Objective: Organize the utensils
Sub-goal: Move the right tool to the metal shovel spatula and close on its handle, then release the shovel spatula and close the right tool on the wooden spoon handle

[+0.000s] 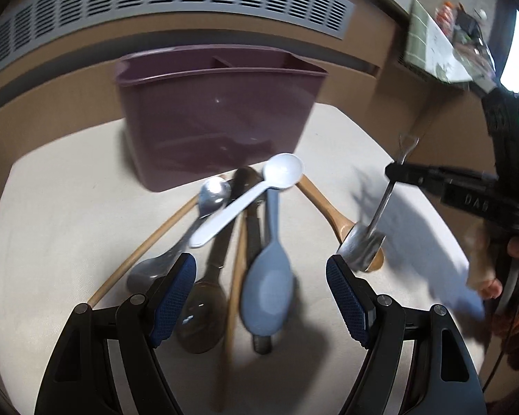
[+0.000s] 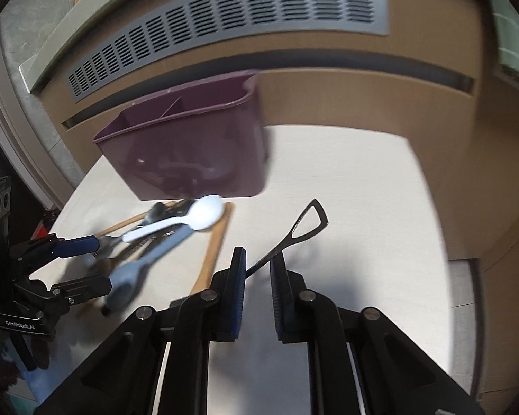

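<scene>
while the right gripper (image 2: 257,266) pinches the metal spoon (image 1: 380,207) by its handle, steeply tilted, the purple caddy (image 1: 218,117) stands ahead toward the tabletop's far edge; the left gripper (image 1: 261,273) hangs wide open, empty.

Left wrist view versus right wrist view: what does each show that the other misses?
Left only: the bowl of the metal spoon held by the right gripper, and a dark spoon.
Right only: the spoon's looped handle end seen clearly past the fingers.
Both: the purple caddy, white spoon, blue spoon, and open left gripper.
</scene>
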